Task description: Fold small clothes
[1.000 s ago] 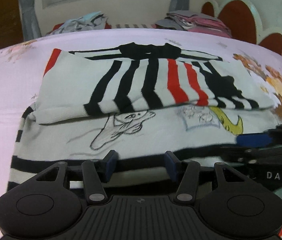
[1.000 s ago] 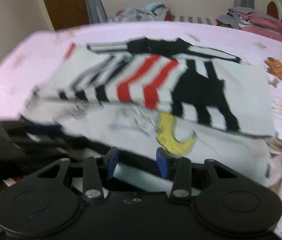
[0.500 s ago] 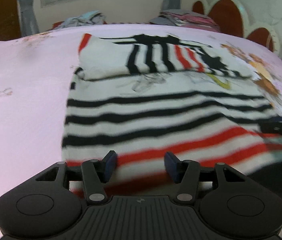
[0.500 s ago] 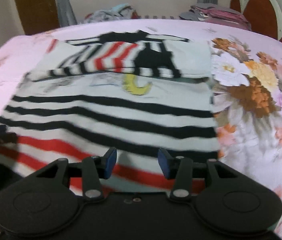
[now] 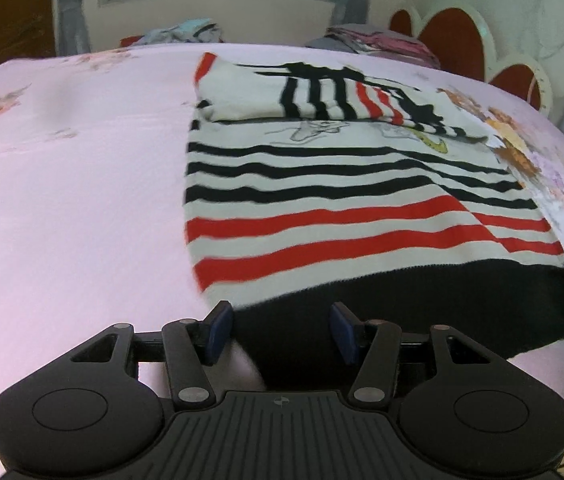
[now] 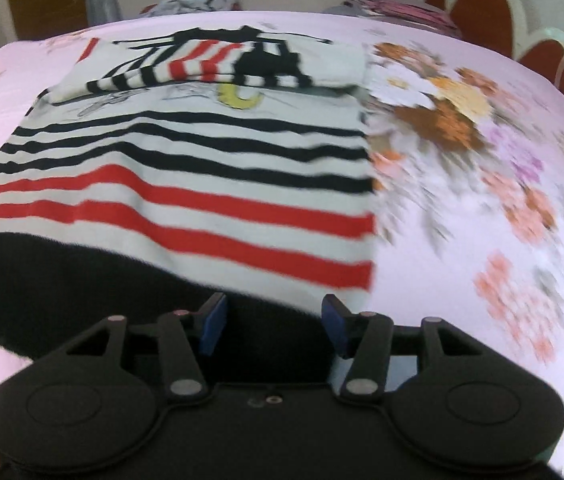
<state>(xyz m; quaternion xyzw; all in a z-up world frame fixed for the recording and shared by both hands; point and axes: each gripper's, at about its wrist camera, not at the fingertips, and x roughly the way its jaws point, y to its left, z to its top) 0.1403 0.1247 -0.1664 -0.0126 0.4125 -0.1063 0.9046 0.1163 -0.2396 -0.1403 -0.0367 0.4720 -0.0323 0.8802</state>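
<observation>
only rightward, orange flower print [image 6: 454, 116] beside striped sweater [image 6: 202, 184]

The left claw [image 5: 280, 330] stands half open over the black hem of a striped sweater [image 5: 346, 204] (sleeves folded across its top) that lies flat on the pink bed [image 5: 74, 184]; nothing sits between its blue pads [image 5: 218, 330].

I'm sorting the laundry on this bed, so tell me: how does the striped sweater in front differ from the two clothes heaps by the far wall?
The striped sweater lies spread flat mid-bed, sleeves folded across its top; the left heap is a loose crumple, and the right heap looks stacked. The sweater is white with black and red stripes; the left heap looks bluish grey, the right pink and grey. All rest on the pink bedsheet.
</observation>
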